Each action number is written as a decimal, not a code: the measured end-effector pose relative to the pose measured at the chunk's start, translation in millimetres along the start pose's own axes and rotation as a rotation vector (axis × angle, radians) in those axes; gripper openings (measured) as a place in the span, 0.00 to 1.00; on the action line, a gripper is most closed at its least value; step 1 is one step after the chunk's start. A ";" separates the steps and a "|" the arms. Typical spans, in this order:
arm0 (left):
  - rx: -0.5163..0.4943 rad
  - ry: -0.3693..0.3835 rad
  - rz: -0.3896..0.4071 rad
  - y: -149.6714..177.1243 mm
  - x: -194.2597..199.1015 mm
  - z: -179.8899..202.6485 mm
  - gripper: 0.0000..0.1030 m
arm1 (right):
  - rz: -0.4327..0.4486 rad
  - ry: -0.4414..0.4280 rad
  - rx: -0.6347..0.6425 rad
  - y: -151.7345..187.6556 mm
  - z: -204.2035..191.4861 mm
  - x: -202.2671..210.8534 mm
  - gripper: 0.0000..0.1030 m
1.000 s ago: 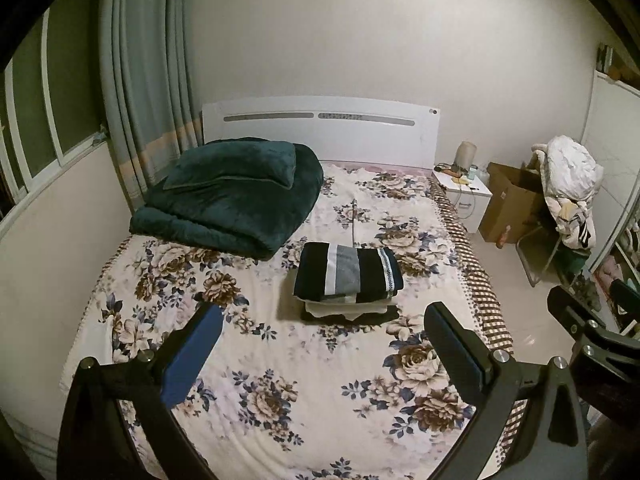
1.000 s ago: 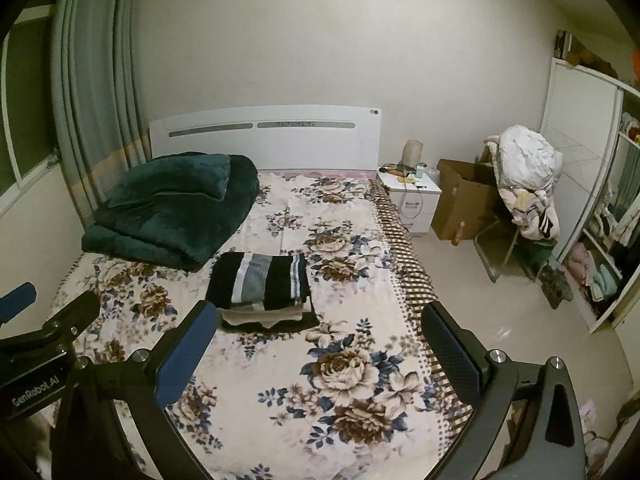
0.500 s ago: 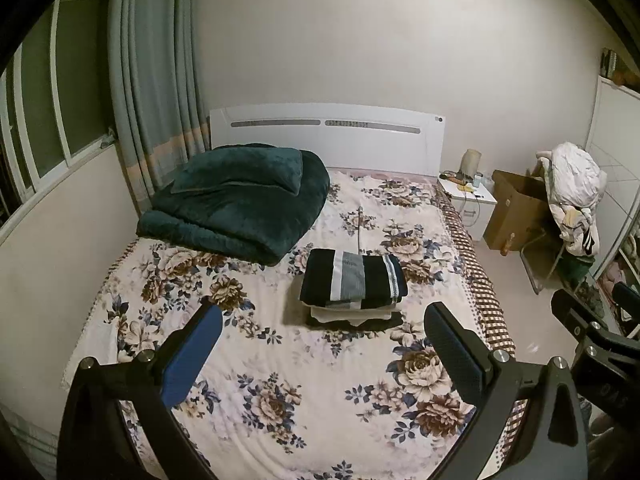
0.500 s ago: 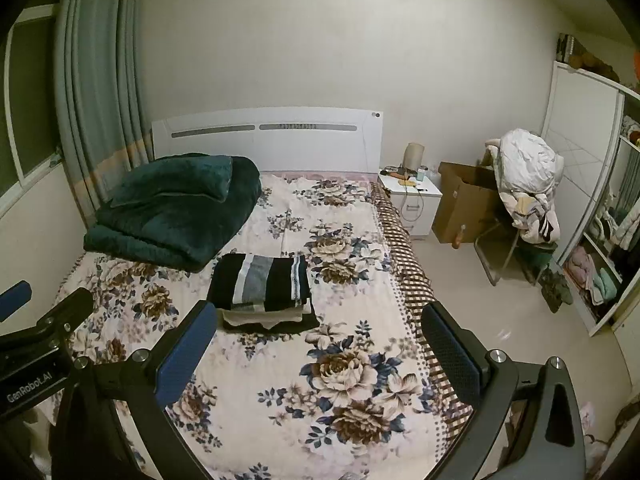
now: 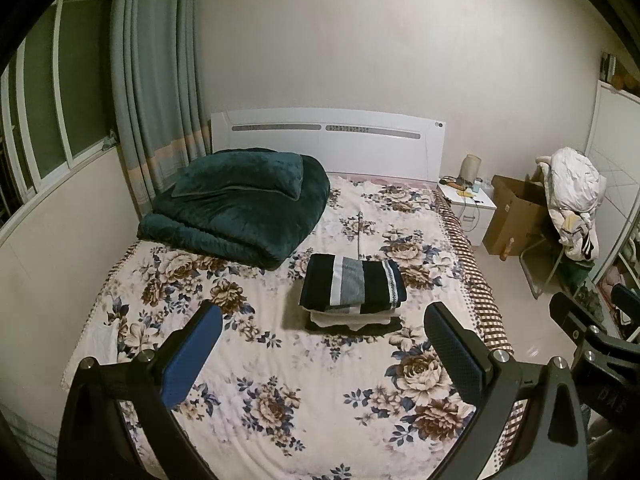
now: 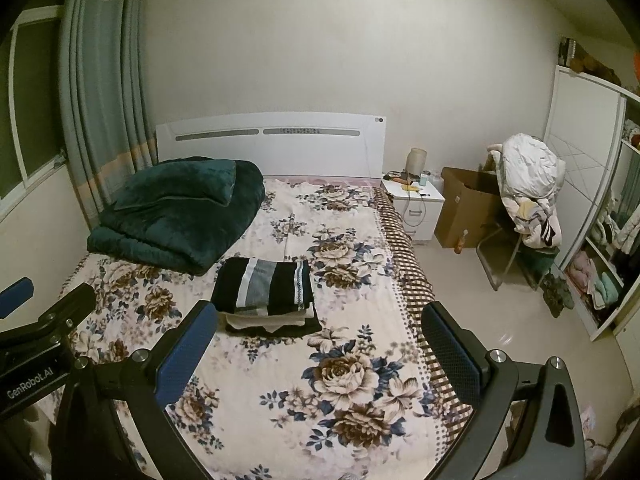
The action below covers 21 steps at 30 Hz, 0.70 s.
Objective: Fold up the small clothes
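A neat stack of folded clothes (image 5: 352, 292) lies in the middle of the floral bed (image 5: 280, 360), with a black, grey and white striped piece on top and pale and dark pieces under it. The same stack (image 6: 266, 290) shows in the right wrist view. My left gripper (image 5: 322, 344) hangs open above the bed's near half, well short of the stack, nothing between its fingers. My right gripper (image 6: 320, 340) is open too, empty, beside the left one and over the bed's right side. Each gripper shows at the edge of the other's view.
A folded dark green quilt and pillow (image 5: 240, 208) fill the bed's far left by the white headboard (image 5: 328, 140). Curtains and a window stand on the left. On the right are a white nightstand (image 6: 416, 208), a cardboard box (image 6: 464, 208), a chair heaped with clothes (image 6: 528, 192) and a wardrobe.
Both grippers have pulled back and risen a little from the bed, so the stack looks smaller and farther. Both stay open and empty.
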<state>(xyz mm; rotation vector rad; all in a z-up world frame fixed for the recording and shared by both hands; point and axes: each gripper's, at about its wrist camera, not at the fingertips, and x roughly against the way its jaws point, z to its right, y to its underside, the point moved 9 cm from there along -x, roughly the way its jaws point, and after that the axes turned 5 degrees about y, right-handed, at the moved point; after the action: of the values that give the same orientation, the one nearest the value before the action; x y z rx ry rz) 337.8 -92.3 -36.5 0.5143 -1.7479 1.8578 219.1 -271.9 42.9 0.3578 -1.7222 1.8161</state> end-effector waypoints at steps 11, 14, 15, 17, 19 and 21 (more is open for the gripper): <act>0.000 -0.009 0.012 -1.0 2.4 -0.4 1.00 | 0.003 -0.006 0.001 -4.5 -2.7 -1.7 1.00; 0.003 -0.013 0.018 -4.5 4.4 0.1 1.00 | 0.001 -0.010 0.004 -5.8 -5.3 -2.1 1.00; 0.004 -0.014 0.019 -4.3 5.0 -0.1 1.00 | 0.002 -0.009 0.001 -5.6 -4.6 -1.5 1.00; 0.005 -0.017 0.022 -6.2 5.4 -0.8 1.00 | 0.001 -0.010 0.001 -6.4 -5.4 -2.2 1.00; 0.010 -0.021 0.023 -5.5 7.4 -1.6 1.00 | 0.001 -0.013 -0.001 -5.8 -5.3 -1.2 1.00; 0.009 -0.022 0.023 -6.0 7.4 -2.0 1.00 | 0.003 -0.013 -0.002 -6.3 -5.7 -0.5 1.00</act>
<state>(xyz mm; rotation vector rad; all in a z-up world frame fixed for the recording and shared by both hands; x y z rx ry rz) 335.8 -89.3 -27.4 0.5224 -1.7674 1.8833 224.4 -266.7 47.1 0.3669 -1.7338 1.8174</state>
